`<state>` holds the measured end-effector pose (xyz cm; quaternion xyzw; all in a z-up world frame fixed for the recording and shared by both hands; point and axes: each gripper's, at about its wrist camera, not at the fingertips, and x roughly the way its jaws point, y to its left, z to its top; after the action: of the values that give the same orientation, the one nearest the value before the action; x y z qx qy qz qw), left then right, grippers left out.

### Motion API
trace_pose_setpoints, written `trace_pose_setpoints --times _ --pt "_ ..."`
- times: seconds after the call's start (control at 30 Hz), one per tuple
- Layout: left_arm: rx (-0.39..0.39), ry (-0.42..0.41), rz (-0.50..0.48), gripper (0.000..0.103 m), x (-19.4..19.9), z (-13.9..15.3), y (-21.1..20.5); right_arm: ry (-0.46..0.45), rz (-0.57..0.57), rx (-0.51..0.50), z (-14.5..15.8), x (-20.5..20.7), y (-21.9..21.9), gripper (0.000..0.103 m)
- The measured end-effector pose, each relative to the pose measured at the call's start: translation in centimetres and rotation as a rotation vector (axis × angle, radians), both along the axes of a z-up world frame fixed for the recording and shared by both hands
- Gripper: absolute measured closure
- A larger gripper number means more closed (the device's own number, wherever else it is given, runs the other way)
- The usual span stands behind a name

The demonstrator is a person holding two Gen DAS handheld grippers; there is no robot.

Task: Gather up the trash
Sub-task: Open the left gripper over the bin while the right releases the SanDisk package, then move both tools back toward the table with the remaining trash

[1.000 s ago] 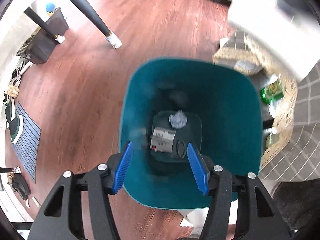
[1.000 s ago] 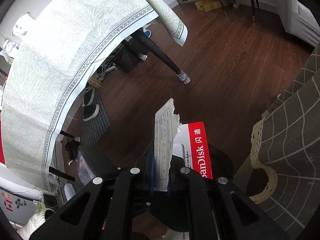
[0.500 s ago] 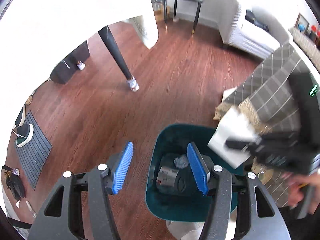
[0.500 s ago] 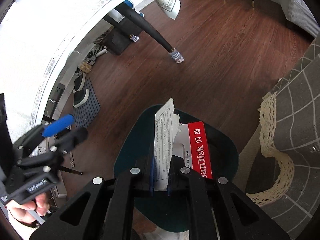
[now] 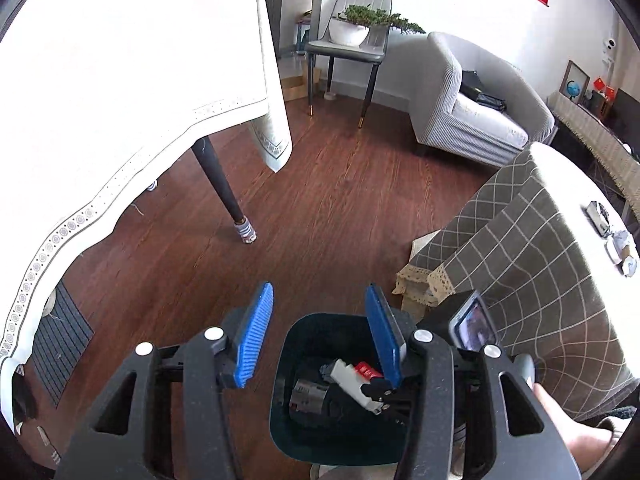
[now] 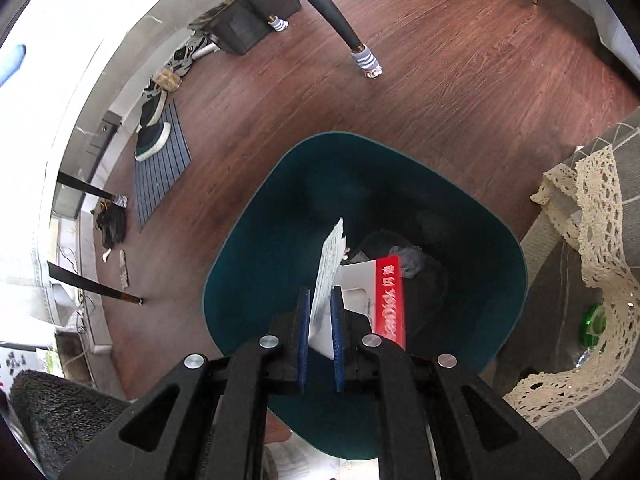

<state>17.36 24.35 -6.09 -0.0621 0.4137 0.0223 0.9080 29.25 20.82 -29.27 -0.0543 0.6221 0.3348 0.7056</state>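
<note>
Item: right gripper [image 6: 320,320], lower centre of frame, clenched on paper scrap [image 6: 326,280] and red-and-white card [image 6: 376,296] over teal bin [image 6: 256,264]; left gripper [image 5: 316,332] released, empty; advice: let go only once squarely above the opening.

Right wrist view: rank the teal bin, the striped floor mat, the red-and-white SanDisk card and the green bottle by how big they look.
1. Teal bin, by far the largest.
2. Striped floor mat.
3. SanDisk card, close to the mat in apparent size; it sits nearer the camera, so this order is unsure.
4. Green bottle, smallest, partly hidden behind lace.
</note>
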Motion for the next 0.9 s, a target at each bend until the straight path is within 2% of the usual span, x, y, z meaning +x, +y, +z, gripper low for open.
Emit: trace_pose_setpoints --times 0.03,0.1,0.17,0.37,0.5,0.6,0.9 --pt "-0.004 -0.012 -0.001 0.052 0.1 0.5 -0.2 -0.001 0.002 -0.009 -0.1 -0.1 -0.1 0.086" --pt "-0.01 -0.039 -0.007 0.052 0.1 1.4 -0.6 -0.007 -0.001 -0.026 -0.3 -0.4 -0.2 0.066" --pt "-0.014 -0.066 -0.009 0.052 0.1 2.4 -0.9 -0.022 -0.004 -0.032 -0.2 -0.5 -0.5 0.051" --pt "-0.019 -0.134 -0.031 0.052 0.0 5.1 -2.8 -0.057 -0.007 0.002 1.2 -0.8 -1.6 0.051" --pt "-0.02 -0.176 -0.049 0.052 -0.6 6.9 -4.1 -0.087 0.008 0.043 3.1 -1.3 -1.9 0.051" --pt "-0.031 -0.213 -0.059 0.051 -0.9 8.3 -5.0 -0.127 0.02 0.083 5.4 -2.2 -2.5 0.051" --pt "-0.022 -0.283 -0.051 0.05 -1.3 11.0 -6.9 -0.325 0.009 0.244 14.2 -3.9 -6.0 0.051"
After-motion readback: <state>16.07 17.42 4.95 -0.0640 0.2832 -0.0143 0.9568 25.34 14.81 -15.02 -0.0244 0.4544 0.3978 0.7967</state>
